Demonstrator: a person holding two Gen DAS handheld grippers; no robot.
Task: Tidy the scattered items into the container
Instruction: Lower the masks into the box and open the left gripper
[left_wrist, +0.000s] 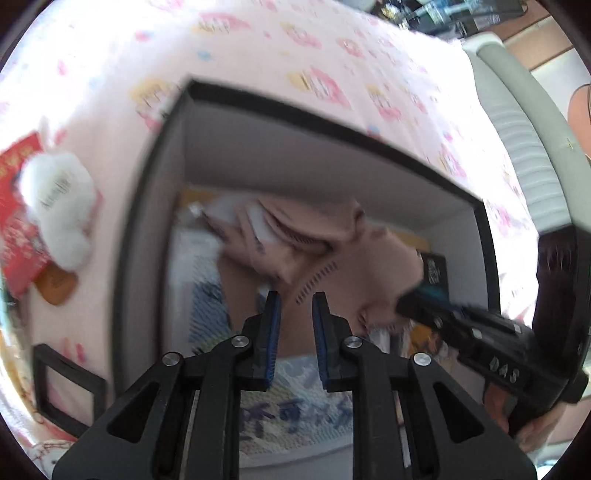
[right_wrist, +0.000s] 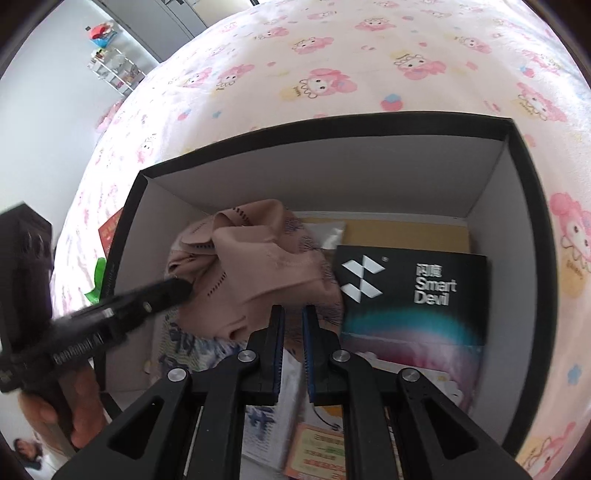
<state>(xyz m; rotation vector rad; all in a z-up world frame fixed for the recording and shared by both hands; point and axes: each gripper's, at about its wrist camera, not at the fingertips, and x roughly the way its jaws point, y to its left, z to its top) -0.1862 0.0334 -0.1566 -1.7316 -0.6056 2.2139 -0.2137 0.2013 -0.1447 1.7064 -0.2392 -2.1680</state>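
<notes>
Both tongs angle down into the black-rimmed box (right_wrist: 515, 155), which sits on a bed sheet (right_wrist: 332, 55) printed with pink cartoon figures. A crumpled pink cloth (right_wrist: 258, 269) lies inside the box toward its left half, on top of papers and beside a black "Smart Devil" package (right_wrist: 413, 291). Left tongs (left_wrist: 295, 299): blue-padded tips parted by a small gap, nothing between them, poised just above the near part of the cloth; in the right wrist view their tip rests against the cloth's left edge. Right tongs (right_wrist: 292, 314): tips nearly together, only a thin slit, holding nothing, with the cloth's near edge just beyond them; in the left wrist view their tip (left_wrist: 410, 299) meets the cloth's right side. Outside the box on the sheet: a white plush toy (left_wrist: 59, 206) lying on a red packet (left_wrist: 14, 225), well apart from both tongs.
</notes>
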